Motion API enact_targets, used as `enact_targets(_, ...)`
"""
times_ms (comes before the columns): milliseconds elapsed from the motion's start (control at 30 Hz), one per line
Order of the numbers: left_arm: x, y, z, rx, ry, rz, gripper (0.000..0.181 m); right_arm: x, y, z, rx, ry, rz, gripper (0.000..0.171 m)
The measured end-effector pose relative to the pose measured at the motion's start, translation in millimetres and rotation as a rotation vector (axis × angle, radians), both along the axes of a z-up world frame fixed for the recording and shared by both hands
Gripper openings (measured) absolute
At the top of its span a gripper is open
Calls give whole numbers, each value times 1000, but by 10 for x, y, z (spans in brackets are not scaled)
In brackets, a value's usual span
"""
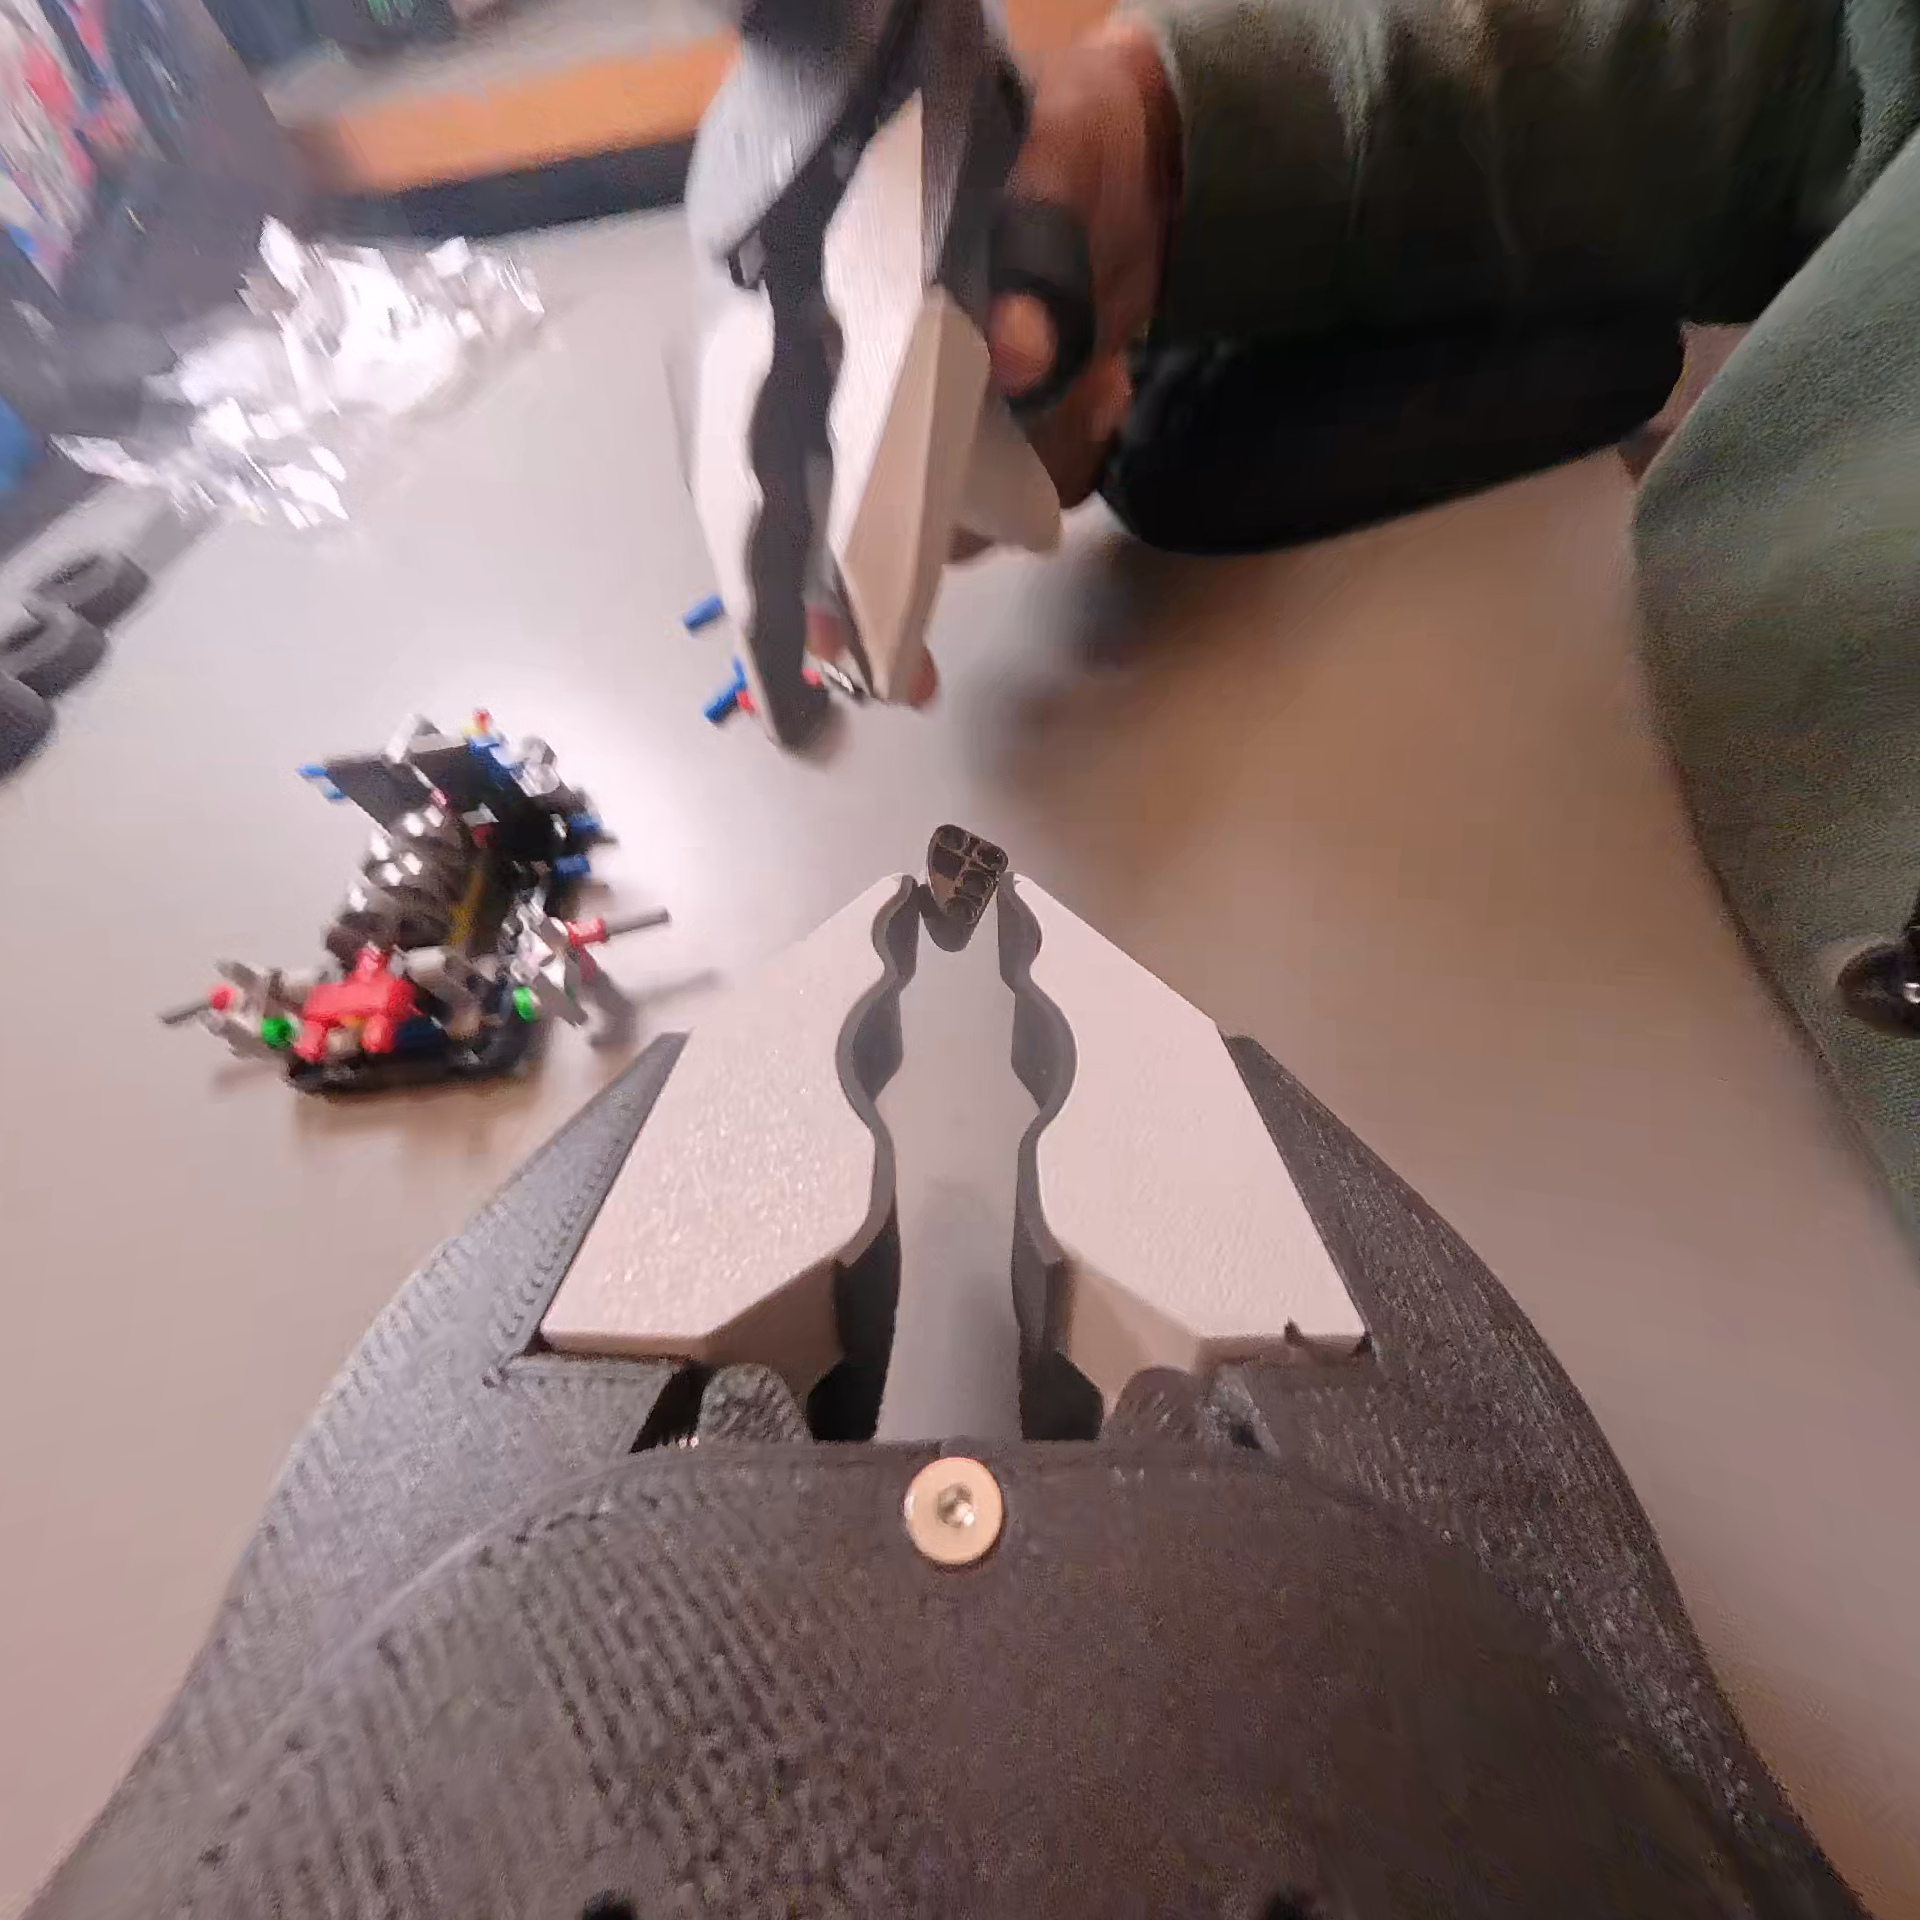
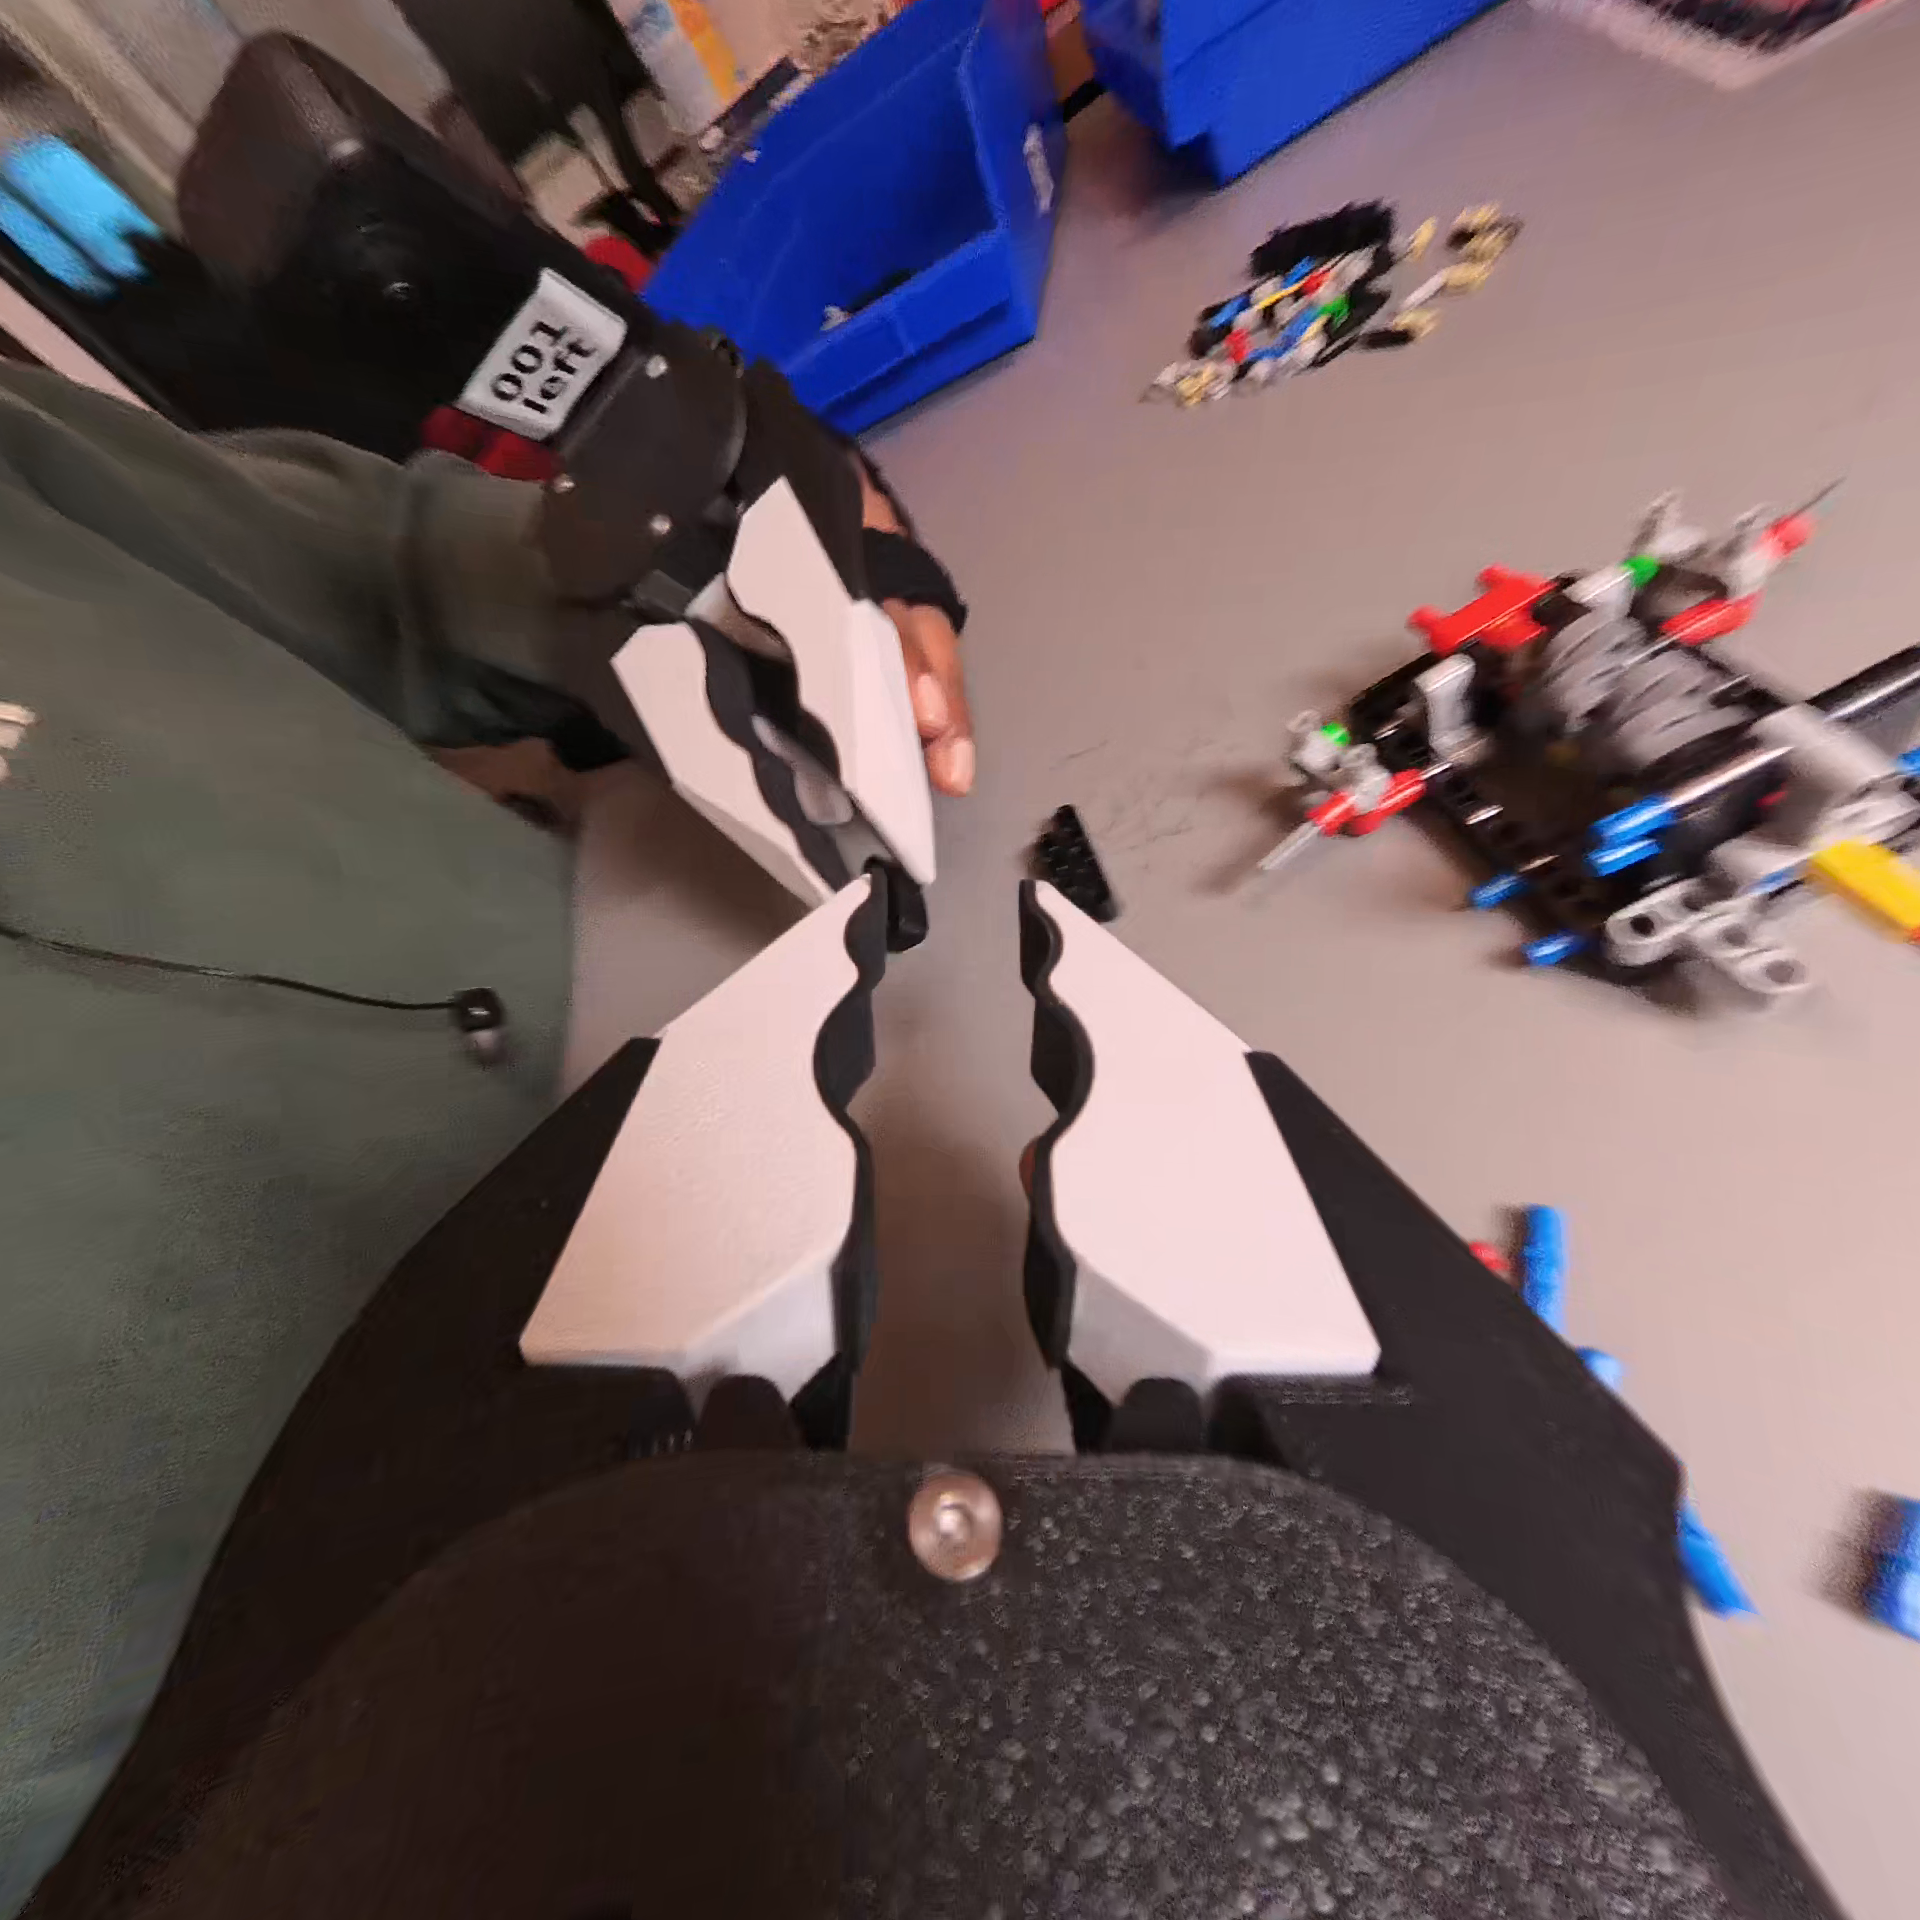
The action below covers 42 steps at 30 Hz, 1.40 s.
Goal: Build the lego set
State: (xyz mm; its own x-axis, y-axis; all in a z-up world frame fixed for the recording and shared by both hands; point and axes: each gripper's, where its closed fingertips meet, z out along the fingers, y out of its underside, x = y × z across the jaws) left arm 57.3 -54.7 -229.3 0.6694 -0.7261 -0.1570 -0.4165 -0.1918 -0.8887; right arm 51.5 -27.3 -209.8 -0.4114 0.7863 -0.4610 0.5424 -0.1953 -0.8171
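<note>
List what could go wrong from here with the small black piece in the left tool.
1. The left tool pinches the small black piece only at its very tips, so it could slip or twist out.
2. The right tool is open and very close, so it could knock the piece loose.
3. Motion blur suggests fast movement near the partly built model.

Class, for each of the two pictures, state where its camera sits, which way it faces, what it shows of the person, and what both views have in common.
Left wrist view: sits on the left claw, facing forward along its fingers over the floor; they pinch a small black piece. The right claw, a hand and green sleeve show.
Right wrist view: sits on the open right claw, facing the floor and blue bins; the left claw and sleeve show.
Shared: the half-built model, each other's claw.
</note>
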Motion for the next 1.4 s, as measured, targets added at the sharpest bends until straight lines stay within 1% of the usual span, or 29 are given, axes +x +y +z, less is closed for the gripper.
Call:
enact_targets(33, -7, -18, -75, -44, 13, 8, 12, -26, 60, 7, 62, 34, -32, 22)
enact_targets(133, -31, -39, -267, -143, 78, 40, 12, -73, 149, 68, 173, 135, -104, 23)
enact_targets(267, -48, -52, -378, -207, 114, 66, 13, -104, 304, 82, 370, 217, -189, 23)
enact_targets(433, -75, -23, -395, -228, 110, 101, 14, -102, 358, 122, 398, 240, -219, 21)
enact_targets(533, -97, -12, -407, -221, 135, 116, 16, -60, 345, 57, 418, 214, -182, 21)
enact_targets(600, -101, -37, -405, -231, 139, 102, 23, 6, 256, -53, 435, 164, -102, 21)
enact_targets(733, -85, -140, -405, -281, 109, 40, 27, 117, 48, -285, 548, 86, 44, 19)
enact_targets(900, -7, -258, -399, -306, 102, -38, 20, 158, -177, -510, 703, 21, 147, 17)
enact_targets(1000, 68, -321, -363, -323, 60, -89, 17, 145, -275, -512, 714, 25, 168, 15)
enact_targets(1100, -50, -230, -313, -307, 44, -29, 17, 117, -264, -531, 741, 2, 145, 17)
enact_targets(1233, -375, -25, -308, -246, 107, 116, 22, 67, -338, -544, 703, -53, 120, 33)
enact_targets(1300, -455, 31, -355, -237, 128, 133, 26, 62, -343, -557, 713, -65, 126, 36)
enact_targets(1400, -430, 95, -399, -260, 97, 119, 29, 85, -317, -545, 686, -71, 129, 36)
